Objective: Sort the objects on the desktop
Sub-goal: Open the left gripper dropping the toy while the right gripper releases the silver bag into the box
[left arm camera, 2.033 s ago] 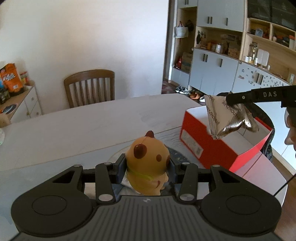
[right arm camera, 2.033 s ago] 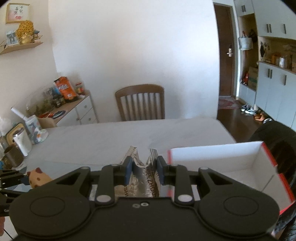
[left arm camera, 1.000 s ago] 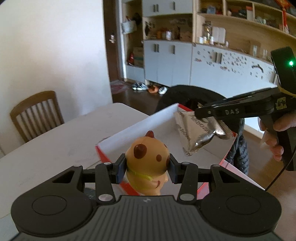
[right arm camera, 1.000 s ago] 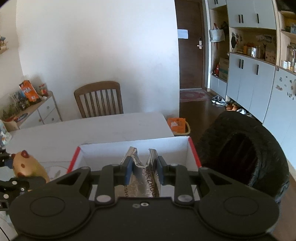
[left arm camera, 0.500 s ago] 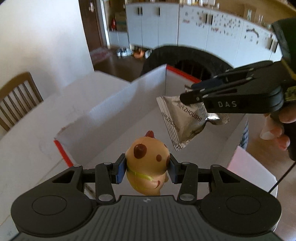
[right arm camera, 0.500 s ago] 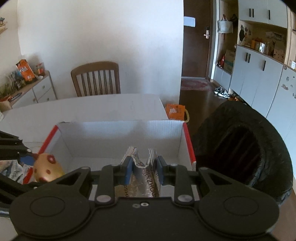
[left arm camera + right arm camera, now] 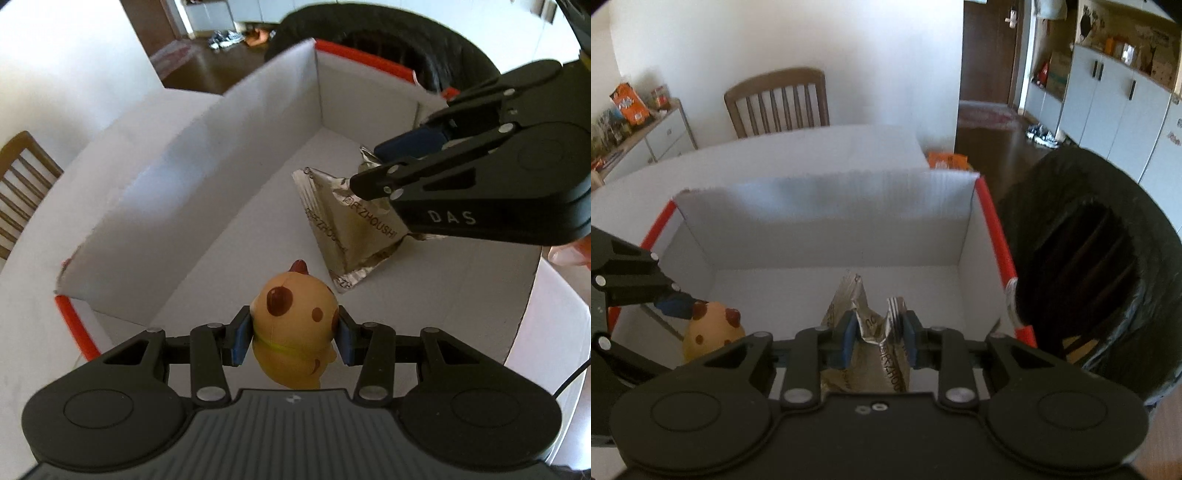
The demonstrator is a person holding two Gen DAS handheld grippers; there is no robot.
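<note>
My left gripper [image 7: 293, 338] is shut on a yellow toy chick [image 7: 295, 328] with brown spots and holds it inside the open red-and-white box [image 7: 221, 155], above its floor. The chick also shows in the right wrist view [image 7: 711, 326]. My right gripper [image 7: 879, 338] is shut on a silver foil snack packet [image 7: 866, 332] and holds it low inside the same box [image 7: 827, 218]. In the left wrist view the right gripper [image 7: 410, 162] pinches the packet [image 7: 347, 229] to the right of the chick; the packet's lower corner is near or on the box floor.
The box stands on a white table [image 7: 798, 147]. A black bin bag [image 7: 1108, 258] gapes just right of the box. A wooden chair [image 7: 777, 101] stands behind the table, a sideboard with snacks [image 7: 639, 125] at the left.
Both grippers moved over the box and then down into it, each still holding its object. The packet has dropped closer to the box floor.
</note>
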